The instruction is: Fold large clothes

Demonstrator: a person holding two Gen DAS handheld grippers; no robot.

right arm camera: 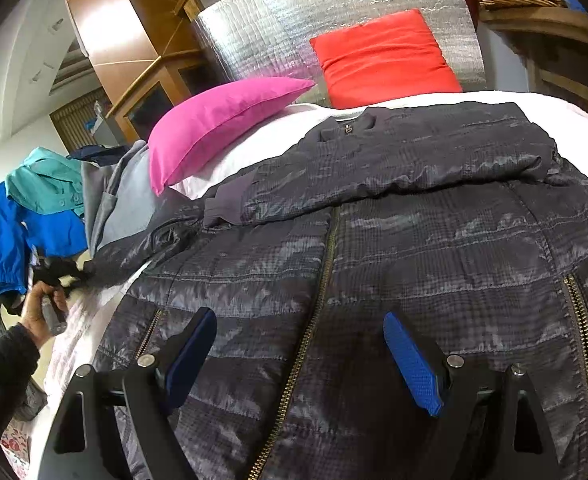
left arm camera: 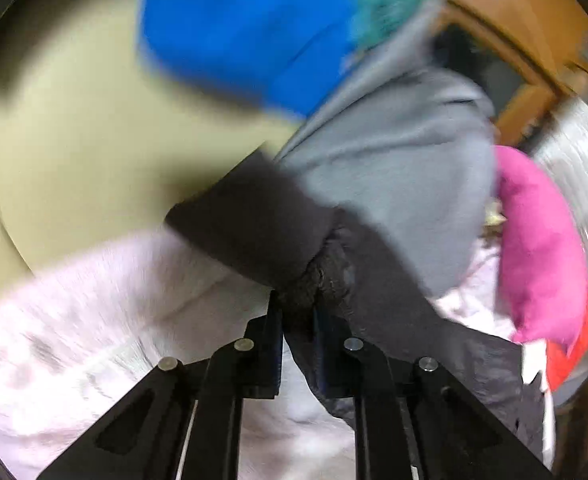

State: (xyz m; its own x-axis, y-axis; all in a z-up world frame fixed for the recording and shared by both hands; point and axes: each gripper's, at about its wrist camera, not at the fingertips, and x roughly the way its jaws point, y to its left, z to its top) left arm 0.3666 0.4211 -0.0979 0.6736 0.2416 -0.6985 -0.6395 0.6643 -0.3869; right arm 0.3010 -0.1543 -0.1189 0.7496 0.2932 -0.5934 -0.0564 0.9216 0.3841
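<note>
White bed [right arm camera: 254, 148] with dark quilted jacket [right arm camera: 413, 240], pink pillow [right arm camera: 218, 120], red pillow [right arm camera: 385, 60].

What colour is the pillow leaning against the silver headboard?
Red pillow, clearest in the right wrist view.

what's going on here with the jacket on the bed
A person is folding a dark quilted jacket spread zipped-up on a white bed. One sleeve is already folded across the chest. The left claw is shut on the other sleeve's dark cuff, out at the bed's edge. The right claw hangs open over the jacket's lower front, gripping nothing.
</note>
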